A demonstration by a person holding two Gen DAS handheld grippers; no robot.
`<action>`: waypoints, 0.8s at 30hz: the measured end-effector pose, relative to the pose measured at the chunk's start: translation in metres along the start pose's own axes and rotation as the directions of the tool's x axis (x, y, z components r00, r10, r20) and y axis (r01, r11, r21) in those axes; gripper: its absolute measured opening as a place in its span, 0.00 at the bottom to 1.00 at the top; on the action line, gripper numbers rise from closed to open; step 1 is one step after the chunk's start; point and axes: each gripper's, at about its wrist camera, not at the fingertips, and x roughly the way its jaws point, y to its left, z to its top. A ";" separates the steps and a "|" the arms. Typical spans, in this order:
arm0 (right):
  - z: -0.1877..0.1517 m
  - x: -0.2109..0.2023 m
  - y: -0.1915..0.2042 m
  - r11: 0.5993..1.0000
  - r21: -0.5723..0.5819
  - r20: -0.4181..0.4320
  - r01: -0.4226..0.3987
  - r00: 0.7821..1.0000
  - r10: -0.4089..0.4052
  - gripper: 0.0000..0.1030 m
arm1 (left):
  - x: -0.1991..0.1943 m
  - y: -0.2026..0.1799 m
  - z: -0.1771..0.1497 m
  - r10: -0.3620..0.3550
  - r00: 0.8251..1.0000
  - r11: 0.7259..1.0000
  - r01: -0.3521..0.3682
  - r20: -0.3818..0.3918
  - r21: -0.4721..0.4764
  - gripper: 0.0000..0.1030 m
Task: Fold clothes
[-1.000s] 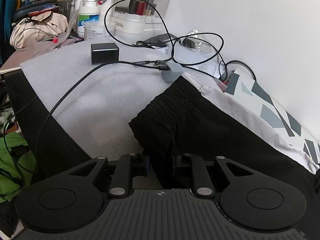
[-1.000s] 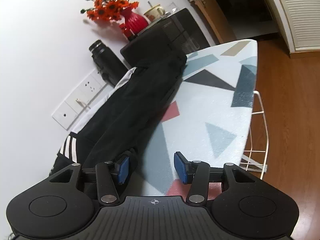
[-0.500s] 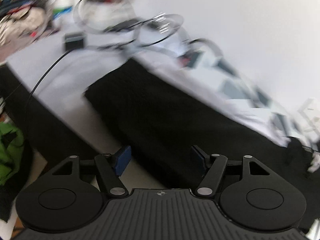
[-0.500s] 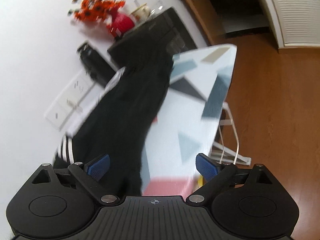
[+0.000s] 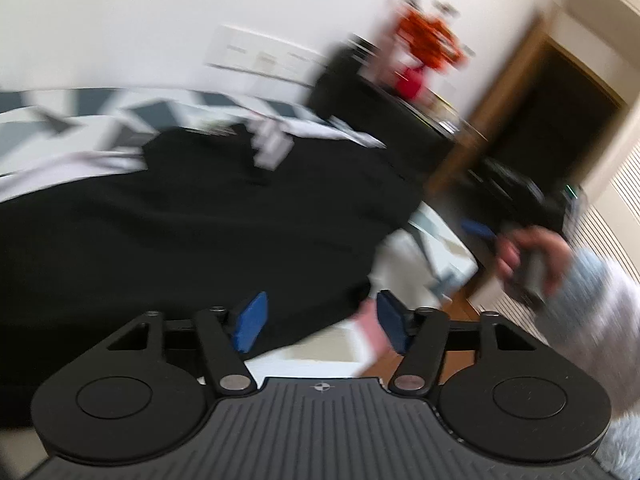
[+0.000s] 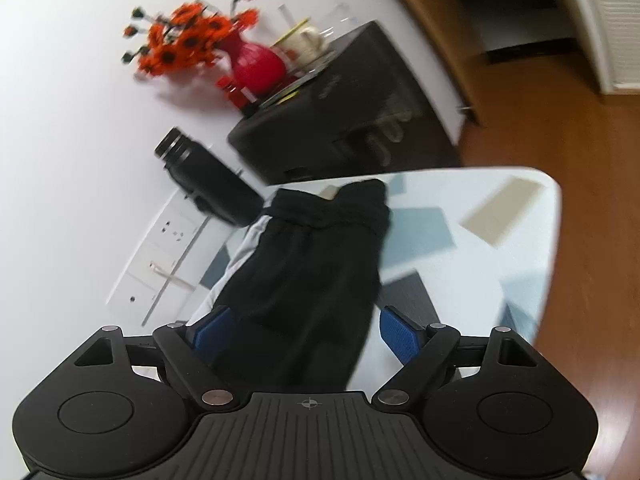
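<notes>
A: Right wrist view first; the black garment point(image 6: 312, 280) lies lengthwise on the patterned board point(image 6: 500, 240), running straight out ahead of the right gripper point(image 6: 306, 334); its near end passes between the two blue pads point(image 6: 398, 338), but neither pad presses on it; the jaws stand wide and have just been closing a little.

B: And its far end?

A: Bunched into a gathered band well ahead of the jaws, near the board's far edge; a pale striped edge point(image 6: 252, 240) shows along the cloth on the left-pad side.

B: The left wrist view?

A: Blurred; the same black garment point(image 5: 200, 224) spreads ahead of the left gripper point(image 5: 320, 322) and off to its left-pad side; the cloth's near edge shows between the pads point(image 5: 250, 322), which stand apart and grip nothing; they too have just been closing somewhat.

B: Any containers?

A: Beyond the garment, a red vase point(image 6: 256, 66) holding orange flowers point(image 6: 188, 42) stands on a black cabinet point(image 6: 340, 120); beside it a cream cup point(image 6: 302, 42) with something thin sticking out, too blurred to name; a black flask point(image 6: 208, 178) stands ahead of the left pad, by the wall.

B: Anything else?

A: In the left wrist view, a person's hand point(image 5: 532, 256) holds the other gripper off to the right-pad side.
</notes>
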 end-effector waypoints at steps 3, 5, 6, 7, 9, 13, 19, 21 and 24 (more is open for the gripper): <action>0.023 0.021 -0.007 0.999 -0.023 -0.072 -0.047 0.996 0.045 0.76 | 0.050 -0.032 0.002 -0.015 0.997 1.000 0.017 -0.076 0.019 0.50; 0.036 0.036 -0.012 0.996 -0.042 -0.143 -0.077 0.987 0.071 0.76 | 0.083 -0.051 0.001 -0.008 0.992 1.000 0.010 -0.128 0.014 0.50; 0.042 0.044 -0.016 0.994 -0.051 -0.183 -0.098 0.979 0.087 0.76 | 0.098 -0.058 0.001 0.019 0.990 1.000 -0.015 -0.143 0.028 0.50; 0.047 0.052 -0.020 0.991 -0.062 -0.221 -0.115 0.970 0.099 0.76 | 0.111 -0.066 0.000 0.074 0.986 0.996 -0.066 -0.147 0.059 0.50; 0.057 0.068 -0.028 0.987 -0.083 -0.289 -0.139 0.951 0.109 0.76 | 0.133 -0.081 -0.004 0.195 0.970 0.977 -0.178 -0.148 0.121 0.50; 0.076 0.104 -0.046 0.989 -0.062 -0.365 -0.134 0.926 0.102 0.76 | 0.164 -0.085 -0.003 0.293 0.943 0.956 -0.283 -0.157 0.082 0.51; 0.099 0.150 -0.060 0.994 -0.018 -0.402 -0.104 0.912 0.088 0.73 | 0.191 -0.086 -0.001 0.306 0.944 0.948 -0.315 -0.125 -0.054 0.55; 0.104 0.163 -0.058 0.992 -0.020 -0.431 -0.124 0.897 0.104 0.65 | 0.195 -0.086 -0.003 0.324 0.942 0.939 -0.331 -0.087 -0.091 0.59; 0.113 0.177 -0.048 0.990 -0.060 -0.501 -0.127 0.862 0.080 0.36 | 0.198 -0.087 -0.003 0.345 0.937 0.931 -0.348 -0.044 -0.108 0.59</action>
